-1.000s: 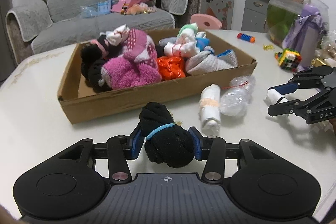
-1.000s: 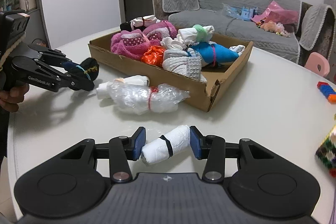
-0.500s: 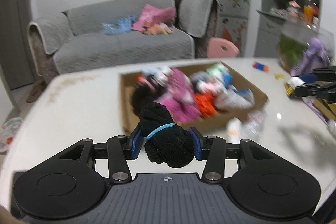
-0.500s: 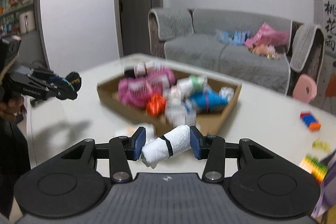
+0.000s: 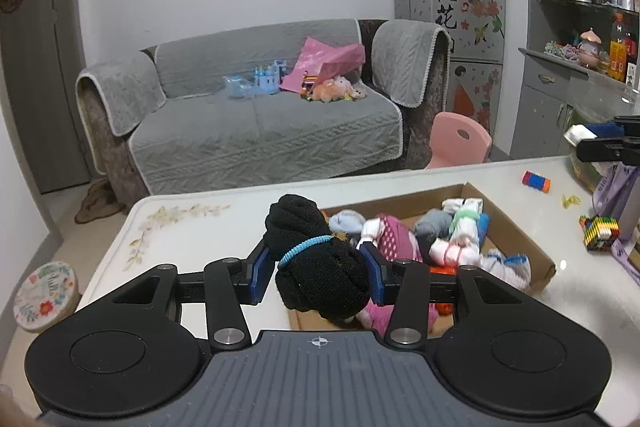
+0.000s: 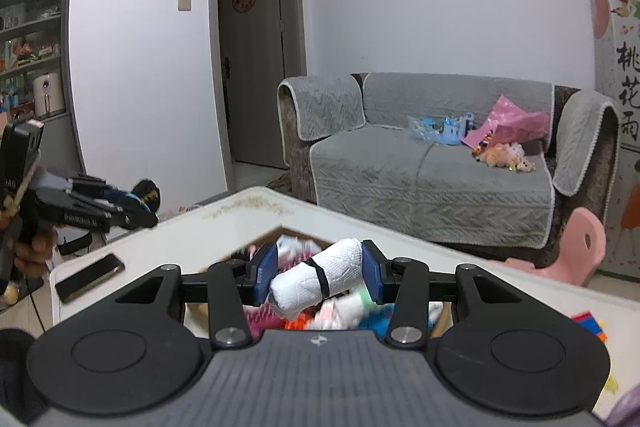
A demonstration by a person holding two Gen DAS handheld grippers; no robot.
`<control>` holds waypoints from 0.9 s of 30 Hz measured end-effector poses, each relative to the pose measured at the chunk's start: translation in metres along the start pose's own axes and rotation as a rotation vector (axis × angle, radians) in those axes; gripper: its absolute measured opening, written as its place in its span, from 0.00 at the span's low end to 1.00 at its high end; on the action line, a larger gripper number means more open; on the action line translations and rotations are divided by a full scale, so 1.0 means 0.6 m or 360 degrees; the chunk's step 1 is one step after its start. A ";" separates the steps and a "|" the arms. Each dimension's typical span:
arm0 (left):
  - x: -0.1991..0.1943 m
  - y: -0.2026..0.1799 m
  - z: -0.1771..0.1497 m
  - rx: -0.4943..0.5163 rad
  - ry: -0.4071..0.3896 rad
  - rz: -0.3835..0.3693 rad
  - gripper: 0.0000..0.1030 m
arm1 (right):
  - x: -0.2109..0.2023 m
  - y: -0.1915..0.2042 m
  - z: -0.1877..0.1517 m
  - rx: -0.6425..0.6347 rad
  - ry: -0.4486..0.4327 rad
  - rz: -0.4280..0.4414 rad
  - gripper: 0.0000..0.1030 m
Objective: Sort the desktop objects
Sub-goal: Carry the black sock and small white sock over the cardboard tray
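Observation:
My left gripper [image 5: 316, 271] is shut on a black sock bundle [image 5: 316, 263] tied with a blue band, held in the air above the near left part of the cardboard box [image 5: 516, 227]. The box holds several rolled socks, pink, white, blue and orange. My right gripper [image 6: 318, 275] is shut on a white sock roll [image 6: 320, 277] bound by a black band, held over the same box [image 6: 256, 239]. In the right wrist view the left gripper [image 6: 132, 203] with its black bundle shows at the far left. The right gripper [image 5: 592, 143] shows at the right edge of the left wrist view.
The white table [image 5: 192, 227] bears a small colourful block [image 5: 536, 181], a multicoloured cube toy [image 5: 600, 231] and a purple object [image 5: 616, 187] at the right. A dark phone [image 6: 90, 277] lies on the table's left corner. A grey sofa [image 5: 260, 123] and a pink chair [image 5: 460, 143] stand beyond.
Both grippers have risen from the tabletop with their sock bundles still gripped, and they now hang over the box. The table and box sit lower in both views.

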State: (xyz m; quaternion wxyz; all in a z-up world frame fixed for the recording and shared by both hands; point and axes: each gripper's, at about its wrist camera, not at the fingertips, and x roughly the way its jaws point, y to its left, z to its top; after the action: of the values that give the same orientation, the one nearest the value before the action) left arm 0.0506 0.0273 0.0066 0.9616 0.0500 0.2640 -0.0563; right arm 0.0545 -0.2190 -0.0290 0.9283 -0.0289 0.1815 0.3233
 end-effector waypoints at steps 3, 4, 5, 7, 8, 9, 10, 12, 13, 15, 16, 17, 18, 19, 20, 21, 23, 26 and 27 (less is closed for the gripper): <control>0.018 -0.001 0.019 -0.0018 0.0003 -0.0027 0.52 | 0.024 -0.007 0.019 0.0005 -0.0005 0.0005 0.40; 0.026 -0.003 0.027 -0.0018 0.0003 -0.0033 0.52 | 0.034 -0.009 0.024 0.0005 -0.0002 0.0002 0.40; 0.035 -0.004 0.035 -0.0017 0.0005 -0.0043 0.52 | 0.043 -0.011 0.029 0.0003 0.0003 0.0000 0.40; 0.053 -0.008 0.049 -0.0014 0.0016 -0.0058 0.52 | 0.063 -0.015 0.036 0.0014 0.0018 0.0007 0.40; 0.062 -0.011 0.055 -0.0006 0.0017 -0.0055 0.52 | 0.070 -0.016 0.038 0.0011 0.0025 0.0001 0.40; 0.071 -0.014 0.061 0.0001 0.0020 -0.0060 0.52 | 0.077 -0.017 0.040 0.0006 0.0034 -0.0004 0.40; 0.082 -0.017 0.065 0.0005 0.0030 -0.0068 0.52 | 0.085 -0.018 0.041 0.0006 0.0045 -0.0002 0.40; 0.105 -0.024 0.073 0.0022 0.0047 -0.0078 0.52 | 0.101 -0.020 0.040 0.0000 0.0072 0.0002 0.40; 0.118 -0.029 0.076 0.0032 0.0059 -0.0085 0.52 | 0.109 -0.023 0.039 -0.0002 0.0086 0.0004 0.40; 0.144 -0.039 0.081 0.0047 0.0087 -0.0095 0.52 | 0.125 -0.027 0.036 0.0001 0.0118 0.0007 0.40; 0.156 -0.044 0.083 0.0059 0.0094 -0.0097 0.52 | 0.133 -0.029 0.034 0.0001 0.0135 0.0007 0.40; 0.167 -0.048 0.083 0.0070 0.0102 -0.0098 0.52 | 0.143 -0.032 0.031 0.0004 0.0152 0.0007 0.40; 0.180 -0.052 0.083 0.0075 0.0116 -0.0103 0.52 | 0.151 -0.034 0.029 0.0005 0.0167 0.0005 0.40; 0.190 -0.054 0.083 0.0074 0.0128 -0.0111 0.52 | 0.162 -0.037 0.028 0.0007 0.0183 0.0003 0.40; 0.201 -0.057 0.083 0.0073 0.0137 -0.0122 0.52 | 0.171 -0.039 0.025 0.0010 0.0198 0.0001 0.40; 0.212 -0.060 0.084 0.0073 0.0145 -0.0128 0.52 | 0.178 -0.042 0.023 0.0013 0.0210 -0.0006 0.40; 0.238 -0.069 0.087 0.0081 0.0176 -0.0148 0.52 | 0.194 -0.047 0.019 0.0030 0.0232 -0.0025 0.40; 0.268 -0.086 0.090 0.0116 0.0198 -0.0157 0.52 | 0.211 -0.055 0.009 0.0055 0.0264 -0.0057 0.40; 0.277 -0.090 0.090 0.0123 0.0205 -0.0168 0.52 | 0.215 -0.057 0.005 0.0062 0.0274 -0.0070 0.40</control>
State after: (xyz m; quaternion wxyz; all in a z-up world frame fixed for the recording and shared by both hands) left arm 0.2123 -0.0463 -0.0361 0.9356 0.0767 0.3253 -0.1137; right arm 0.1701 -0.1694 -0.0744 0.9165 -0.0425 0.2662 0.2957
